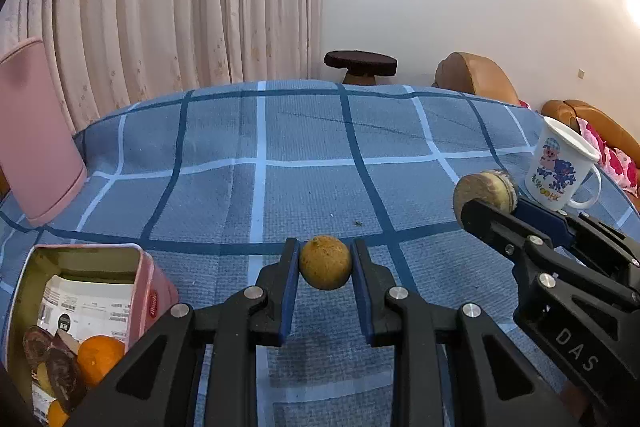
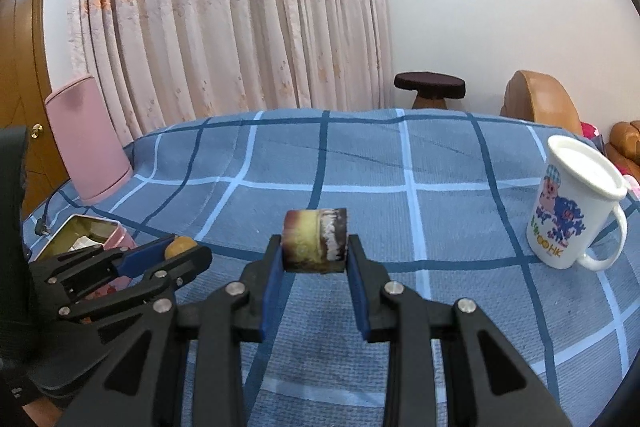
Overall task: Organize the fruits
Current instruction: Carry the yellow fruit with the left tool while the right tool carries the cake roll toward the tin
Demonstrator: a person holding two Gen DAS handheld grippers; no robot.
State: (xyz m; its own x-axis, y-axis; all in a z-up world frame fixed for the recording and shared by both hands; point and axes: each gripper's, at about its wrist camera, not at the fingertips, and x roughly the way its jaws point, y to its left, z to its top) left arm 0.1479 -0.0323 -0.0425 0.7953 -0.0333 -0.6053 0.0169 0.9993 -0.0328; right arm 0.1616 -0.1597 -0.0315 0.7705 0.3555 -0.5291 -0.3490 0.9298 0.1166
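Pink tin [image 1: 148, 279] at far left on the checked tabletop [image 1: 280, 147], holding an orange [image 1: 100, 353] and dark pieces. Left tongs [image 1: 325, 259] clamped on a round yellow-brown fruit [image 1: 325, 262], lifted above the cloth. Right tongs [image 2: 314, 251] grip a cut fruit chunk [image 2: 315, 246]. White mug [image 2: 576, 211] stands far right.

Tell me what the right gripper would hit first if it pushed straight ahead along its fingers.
Probably nothing soon: the right gripper, shut on a cut fruit chunk, faces bare checked tablecloth. The mug sits off to its right. Depth is uncertain.
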